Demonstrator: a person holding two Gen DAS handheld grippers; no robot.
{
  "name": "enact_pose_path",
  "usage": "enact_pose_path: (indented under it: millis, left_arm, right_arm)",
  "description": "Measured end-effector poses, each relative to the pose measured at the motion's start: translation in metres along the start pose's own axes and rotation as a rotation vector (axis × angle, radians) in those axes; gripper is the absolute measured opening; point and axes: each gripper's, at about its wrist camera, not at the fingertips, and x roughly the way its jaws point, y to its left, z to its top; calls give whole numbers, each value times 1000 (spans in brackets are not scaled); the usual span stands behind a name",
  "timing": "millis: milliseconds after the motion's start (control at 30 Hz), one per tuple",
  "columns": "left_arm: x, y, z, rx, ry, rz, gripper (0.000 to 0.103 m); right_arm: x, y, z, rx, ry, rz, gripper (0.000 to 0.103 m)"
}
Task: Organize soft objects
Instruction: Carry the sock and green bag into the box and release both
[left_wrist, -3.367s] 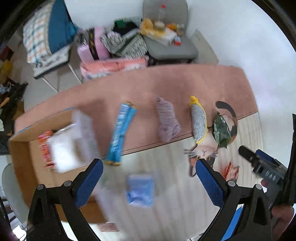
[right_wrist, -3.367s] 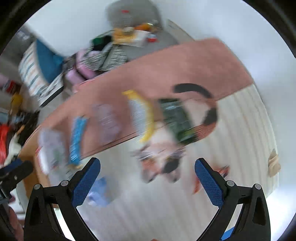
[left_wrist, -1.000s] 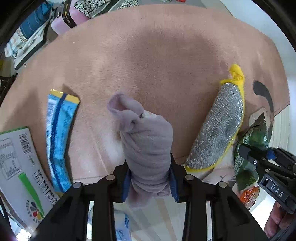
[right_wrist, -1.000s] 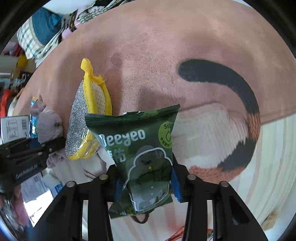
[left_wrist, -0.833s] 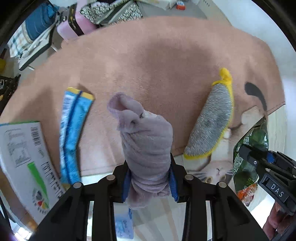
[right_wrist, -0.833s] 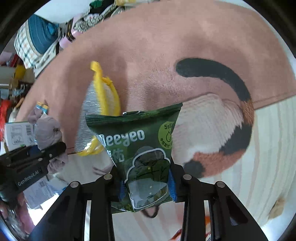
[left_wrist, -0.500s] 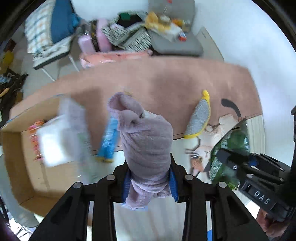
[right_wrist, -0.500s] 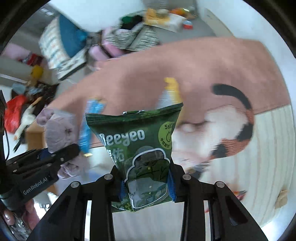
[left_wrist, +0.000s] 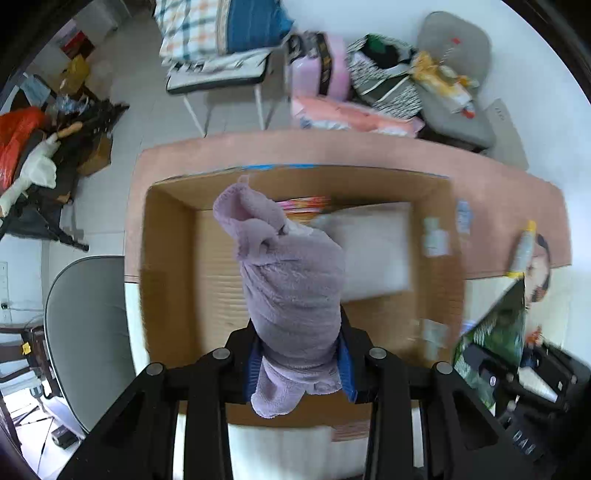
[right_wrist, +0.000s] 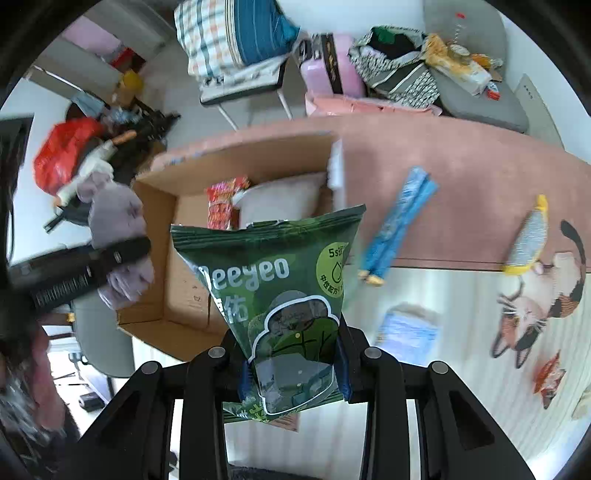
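My left gripper (left_wrist: 299, 360) is shut on a rolled lilac towel (left_wrist: 288, 280), held high above an open cardboard box (left_wrist: 170, 280). Inside the box lie a white soft pack (left_wrist: 373, 251) and a red snack packet (left_wrist: 303, 205). My right gripper (right_wrist: 291, 369) is shut on a green wipes pack (right_wrist: 277, 280), above the box's (right_wrist: 177, 280) near right side. The same towel (right_wrist: 118, 236) and left gripper show at the left of the right wrist view. The green pack (left_wrist: 495, 332) shows at the right of the left wrist view.
On the pink cat rug (right_wrist: 461, 166) lie a blue tube pack (right_wrist: 395, 229) and a yellow-edged scrubber (right_wrist: 528, 240). A pale blue pack (right_wrist: 406, 328) and an orange wrapper (right_wrist: 550, 376) lie on the wooden floor. A grey chair (left_wrist: 88, 332) stands left of the box; bags and cushions crowd the back.
Both grippers rose off the rug and swung left, carrying the towel and the green pack. The box now lies under them; the scrubber and blue pack have slid off to the right.
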Motion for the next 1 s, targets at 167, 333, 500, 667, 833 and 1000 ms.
enact_pose_path:
  millis: [167,333,500,667,833,1000]
  left_arm:
    - [53,37,35,-11,90,-7,31]
    - [102,46,59,5,177,-16,32]
    - [134,46,71,31,231,-16,32]
    - [143,46,74,38,259,-16,35]
    - [133,49,77,25,270,-36,41]
    - [98,55,75,28,206,-34,54]
  right_arm:
    - [62,28,6,20,74,-93,36]
    - [104,33,11,35,131,-162,36]
    - [124,34,13,45,167,-205,36]
    - [135,34,10,40,199,-236,37]
    - [137,38,10,24,235,-227,52]
    - [113,47,7,10,209,-215,71]
